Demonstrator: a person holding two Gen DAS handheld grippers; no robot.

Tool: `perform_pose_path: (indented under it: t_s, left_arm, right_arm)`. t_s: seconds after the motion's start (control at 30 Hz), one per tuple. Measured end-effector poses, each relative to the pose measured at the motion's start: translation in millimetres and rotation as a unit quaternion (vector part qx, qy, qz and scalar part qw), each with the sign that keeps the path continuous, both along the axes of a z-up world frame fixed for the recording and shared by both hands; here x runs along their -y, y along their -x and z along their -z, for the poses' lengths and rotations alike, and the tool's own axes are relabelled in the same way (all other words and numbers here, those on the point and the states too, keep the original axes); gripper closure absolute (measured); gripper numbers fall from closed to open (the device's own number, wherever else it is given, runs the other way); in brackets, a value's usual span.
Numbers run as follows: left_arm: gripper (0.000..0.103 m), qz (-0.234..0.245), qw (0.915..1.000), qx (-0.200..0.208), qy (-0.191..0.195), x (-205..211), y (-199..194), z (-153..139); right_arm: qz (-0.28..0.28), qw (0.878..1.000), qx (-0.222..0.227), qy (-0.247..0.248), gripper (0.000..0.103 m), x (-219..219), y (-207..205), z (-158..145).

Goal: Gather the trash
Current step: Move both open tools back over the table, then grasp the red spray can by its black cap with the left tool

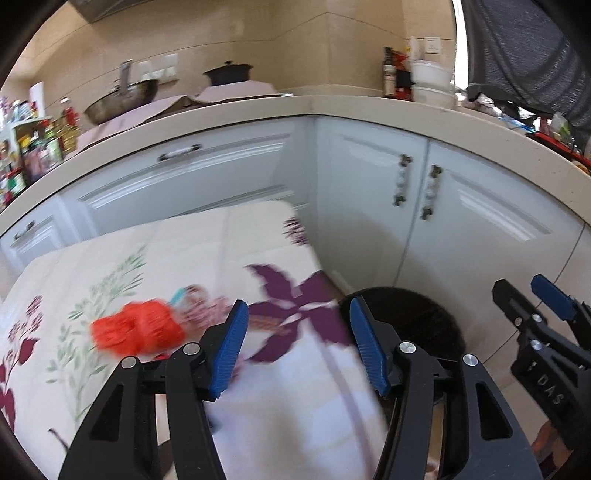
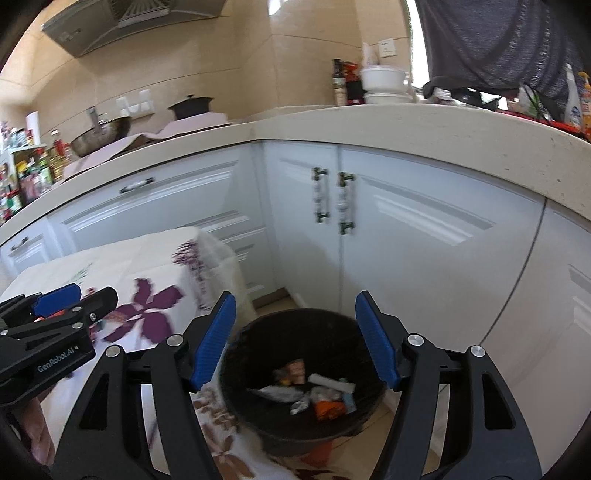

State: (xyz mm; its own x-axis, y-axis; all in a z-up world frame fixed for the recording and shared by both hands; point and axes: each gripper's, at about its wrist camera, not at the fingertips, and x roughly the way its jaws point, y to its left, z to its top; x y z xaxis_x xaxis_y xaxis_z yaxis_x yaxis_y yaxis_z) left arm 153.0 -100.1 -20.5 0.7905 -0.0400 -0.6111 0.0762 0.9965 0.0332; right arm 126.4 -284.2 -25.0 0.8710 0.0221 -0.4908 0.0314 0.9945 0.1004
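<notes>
Both our left gripper (image 1: 297, 341) and right gripper (image 2: 293, 341) gape wide, empty. Reaching blurred, we could nudge the crumpled orange wrapper (image 1: 136, 328) (ten o'clock) off the floral tablecloth (image 1: 110, 266), missing the round black bin (image 2: 295, 387).

A beige tabletop (image 2: 406, 122) runs around the kitchen corner above white cabinet doors (image 2: 424, 258) with paired dark handles (image 2: 334, 201). On it sit a steel wok (image 1: 122, 101), a dark lidded pot (image 1: 229, 74) on a pinkish cloth, a dark bottle (image 2: 338, 86) and stacked white bowls (image 2: 384, 85) — at far left, a rack of bottles (image 1: 33, 147). A range hood (image 2: 122, 26) hangs above.
</notes>
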Motion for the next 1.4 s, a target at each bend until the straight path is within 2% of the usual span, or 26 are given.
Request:
perform_pose_path:
  t_s: [0.27,0.47,1.0,1.23,1.4]
  left_arm:
    - [0.044,-0.05,0.9985,-0.022,0.001,-46.9,18.0,13.6]
    - [0.044,-0.066,0.997,-0.039,-0.002,-62.6,21.0,25.4]
    - [0.043,-0.067,0.9919,-0.107,0.013,-69.3,11.9,43.8]
    - [0.068,-0.064,0.9911,-0.115,0.019,-74.4,17.1,45.8]
    - [0.078,-0.06,0.9913,-0.114,0.027,-80.1,19.2,44.1]
  right_arm:
    - [-0.045,0.999,-0.005,-0.002,0.037,-40.8,14.3,-0.6]
    - [-0.062,0.998,-0.013,0.002,0.037,-58.2,20.2,4.1]
    - [-0.058,0.998,-0.022,-0.019,0.037,-42.8,14.6,13.9]
    - [-0.059,0.998,-0.02,-0.021,0.037,-42.1,13.5,13.0]
    - [-0.066,0.997,-0.02,-0.018,0.037,-49.5,13.8,10.1]
